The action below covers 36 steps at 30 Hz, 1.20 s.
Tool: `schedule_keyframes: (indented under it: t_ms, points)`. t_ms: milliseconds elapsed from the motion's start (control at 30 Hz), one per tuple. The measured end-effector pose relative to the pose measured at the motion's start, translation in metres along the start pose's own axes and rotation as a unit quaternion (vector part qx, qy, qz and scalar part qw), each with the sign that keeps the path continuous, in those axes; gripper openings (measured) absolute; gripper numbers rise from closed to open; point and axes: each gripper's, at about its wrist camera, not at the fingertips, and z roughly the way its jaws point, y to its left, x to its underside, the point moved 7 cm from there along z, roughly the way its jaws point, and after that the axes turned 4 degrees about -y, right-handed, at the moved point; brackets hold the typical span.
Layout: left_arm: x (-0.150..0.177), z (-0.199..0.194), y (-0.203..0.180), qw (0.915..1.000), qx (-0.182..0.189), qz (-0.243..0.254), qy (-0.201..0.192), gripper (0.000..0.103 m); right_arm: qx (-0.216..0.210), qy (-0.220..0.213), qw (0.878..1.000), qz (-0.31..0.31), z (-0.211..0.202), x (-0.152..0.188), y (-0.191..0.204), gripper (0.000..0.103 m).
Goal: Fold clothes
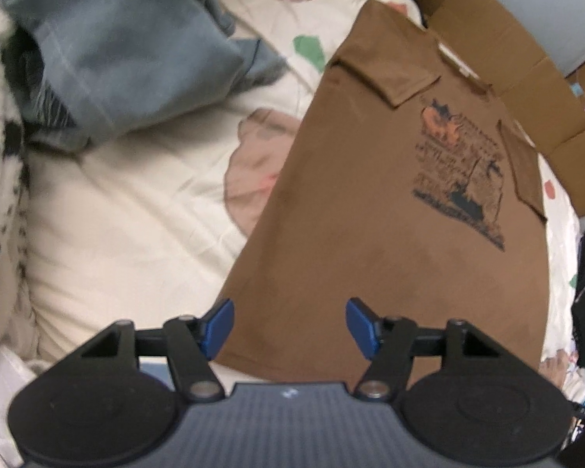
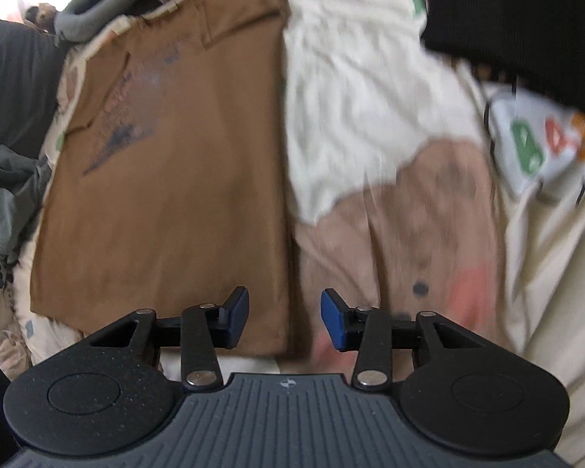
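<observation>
The left hand-held gripper (image 1: 289,325) stands fairly wide and empty over the near hem of the brown cotton T-shirt with a dark printed graphic (image 1: 370,214), at the lower centre of its view; the right hand-held gripper (image 2: 285,319) is narrower, also empty, straddling the shirt's lower right corner. To do this step well, I judge each should pinch only the hem's two layers, not the cream patterned bed cover (image 1: 128,210) beneath. The shirt lies flat, sleeves folded in, stretching toward the top of both frames.
</observation>
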Motion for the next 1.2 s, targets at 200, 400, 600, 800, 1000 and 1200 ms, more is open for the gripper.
schedule_keyframes:
  t_ms: [200,400,600,800,1000,1200]
  points:
    - [0.012,0.01,0.011,0.9997,-0.015,-0.007,0.018,0.066,-0.017,0.027,0.999,0.028,0.025,0.012,-0.008,0.041]
    - [0.019,0.017,0.016,0.9994,-0.018,-0.017,0.026,0.066,-0.036,0.033,0.997,0.054,0.036,0.015,-0.014,0.041]
    - [0.021,0.024,0.015,0.9993,-0.016,-0.014,0.032,0.066,-0.057,0.05,0.994,0.084,0.035,0.017,-0.019,0.025]
    - [0.022,0.026,0.019,0.999,-0.021,-0.016,0.036,0.066,-0.087,0.053,0.988,0.12,0.04,0.012,-0.02,0.024]
    - [0.018,0.025,0.023,0.9993,-0.015,-0.016,0.031,0.066,-0.116,0.064,0.977,0.169,0.051,0.011,-0.023,0.023]
    - [0.013,0.029,0.028,0.9995,-0.008,-0.018,0.023,0.066,-0.111,0.078,0.972,0.191,0.051,0.014,-0.022,0.003]
